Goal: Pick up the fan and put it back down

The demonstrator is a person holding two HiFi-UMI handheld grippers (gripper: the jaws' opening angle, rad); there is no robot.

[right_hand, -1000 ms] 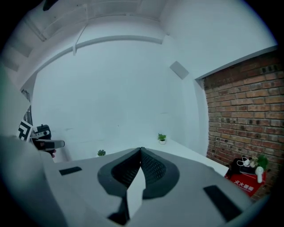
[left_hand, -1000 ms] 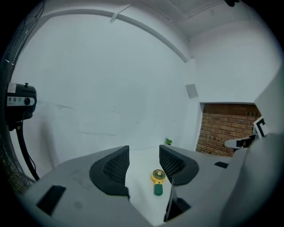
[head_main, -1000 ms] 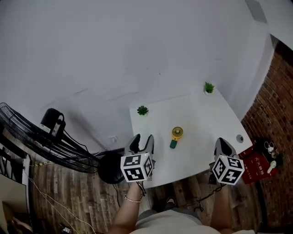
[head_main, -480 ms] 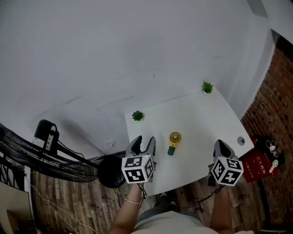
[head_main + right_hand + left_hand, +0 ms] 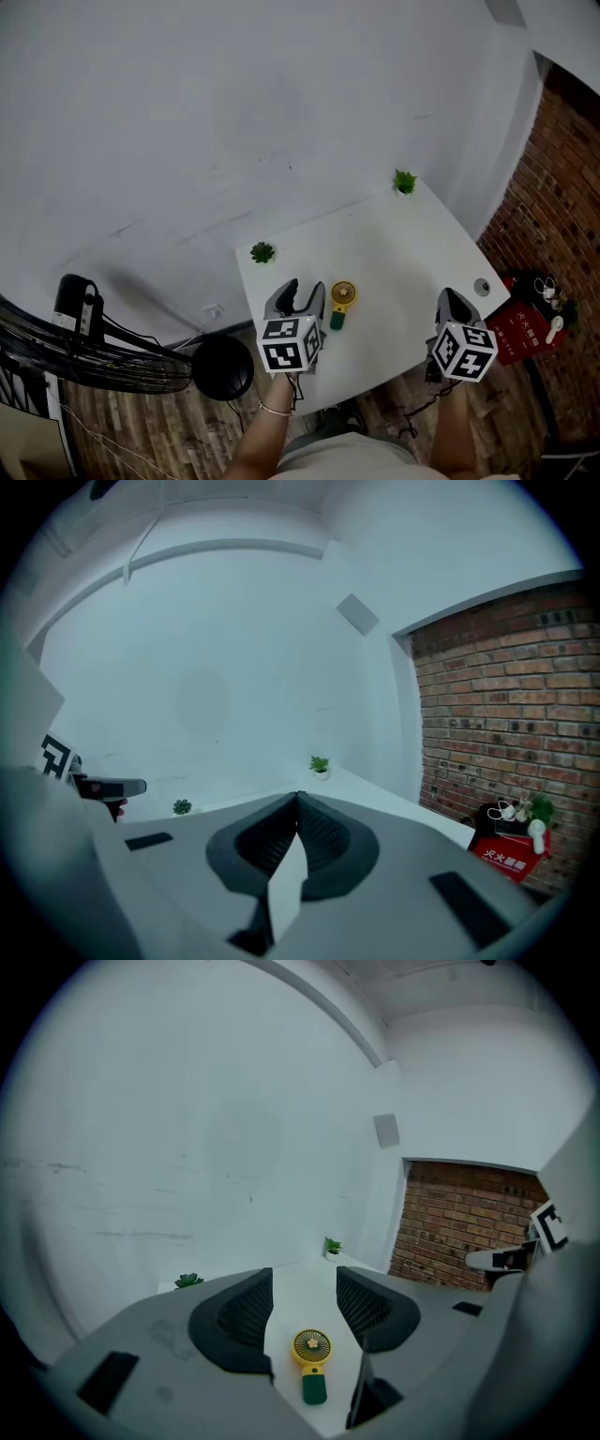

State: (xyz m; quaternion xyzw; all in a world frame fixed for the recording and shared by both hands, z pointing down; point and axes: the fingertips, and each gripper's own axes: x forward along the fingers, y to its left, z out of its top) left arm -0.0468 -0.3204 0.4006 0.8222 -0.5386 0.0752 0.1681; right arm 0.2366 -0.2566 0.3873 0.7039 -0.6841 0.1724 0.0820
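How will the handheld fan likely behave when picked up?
The handheld fan looks like rigid plastic: probably stiff and light. Its round head is wider than its handle, so a handle grip might let it tilt. Lying flat, it probably won't roll.

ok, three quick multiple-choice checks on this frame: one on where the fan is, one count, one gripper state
1. The fan lies:
A. on the table, near the left gripper
B. on the floor
C. on a shelf

2. Small potted plants on the table:
A. one
B. four
C. two

3. The right gripper has its jaws:
A. wide apart
B. together, nothing between
C. clamped on the fan

Answers:
1 A: the head view shows it flat on the white top beside that gripper.
2 C: one stands at each far corner.
3 B: the right gripper view shows the pads meeting.
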